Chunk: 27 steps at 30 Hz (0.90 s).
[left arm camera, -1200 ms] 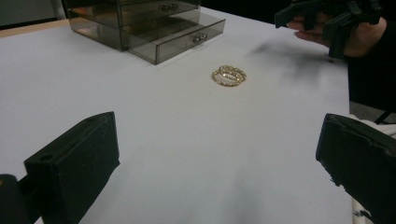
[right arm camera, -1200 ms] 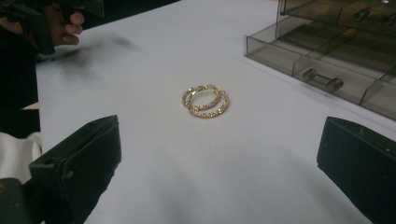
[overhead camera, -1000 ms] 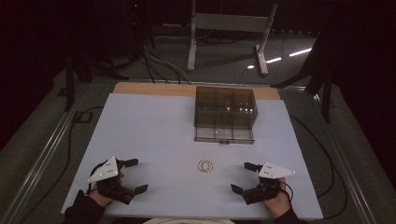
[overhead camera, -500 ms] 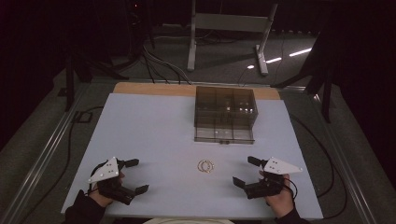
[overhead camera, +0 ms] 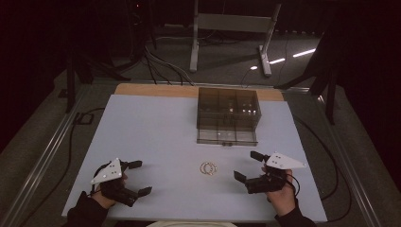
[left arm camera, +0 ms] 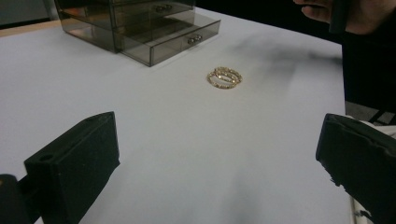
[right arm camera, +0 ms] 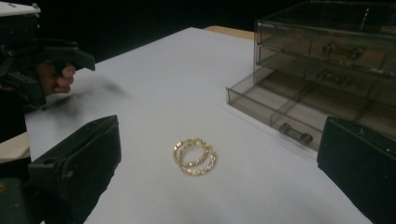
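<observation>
Two gold rings lie overlapping on the white table, between the two hands. Behind them stands a smoky clear drawer box whose bottom drawer is pulled out. My left gripper rests near the front left edge, open, with nothing between its jaws. My right gripper sits to the right of the rings, open and empty, its jaws pointing toward them.
The white table ends in a wooden strip at the back. Metal rails and cables run along both sides on the floor. A metal stand is behind the table.
My right gripper has shifted slightly to the right and lifted a little. The left gripper and the rings have stayed put.
</observation>
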{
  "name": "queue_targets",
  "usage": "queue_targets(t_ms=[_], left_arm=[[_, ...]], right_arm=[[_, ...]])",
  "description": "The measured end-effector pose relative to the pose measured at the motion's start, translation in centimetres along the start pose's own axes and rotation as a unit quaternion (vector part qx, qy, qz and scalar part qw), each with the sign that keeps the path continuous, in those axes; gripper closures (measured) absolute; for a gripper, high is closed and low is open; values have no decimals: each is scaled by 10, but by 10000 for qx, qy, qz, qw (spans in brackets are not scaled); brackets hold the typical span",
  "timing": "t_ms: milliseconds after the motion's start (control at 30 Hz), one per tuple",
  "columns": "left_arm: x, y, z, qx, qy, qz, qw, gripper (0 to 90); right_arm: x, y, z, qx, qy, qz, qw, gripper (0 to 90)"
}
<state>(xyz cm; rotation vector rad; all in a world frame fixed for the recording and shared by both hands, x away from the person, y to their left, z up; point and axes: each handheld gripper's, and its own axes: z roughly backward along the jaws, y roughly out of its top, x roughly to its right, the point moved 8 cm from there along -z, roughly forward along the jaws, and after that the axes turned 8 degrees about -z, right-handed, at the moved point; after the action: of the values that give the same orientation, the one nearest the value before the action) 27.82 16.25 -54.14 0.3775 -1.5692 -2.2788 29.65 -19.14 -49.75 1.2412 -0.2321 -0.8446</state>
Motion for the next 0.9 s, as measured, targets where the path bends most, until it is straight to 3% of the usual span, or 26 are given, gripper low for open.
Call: queue_targets(t_ms=[233, 600, 900], left_arm=[[0, 0, -1, -3, -16, 0, 10000, 5], [0, 1, 0, 20, -6, 9, 10000, 5], [0, 1, 0, 30, -22, 23, 10000, 5]], right_arm=[[-11, 6, -15, -52, 153, 212, 9996, 0], [-25, 2, -46, -383, 474, 264, 9978, 0], [-31, -1, -65, -481, 675, 410, 9957, 0]])
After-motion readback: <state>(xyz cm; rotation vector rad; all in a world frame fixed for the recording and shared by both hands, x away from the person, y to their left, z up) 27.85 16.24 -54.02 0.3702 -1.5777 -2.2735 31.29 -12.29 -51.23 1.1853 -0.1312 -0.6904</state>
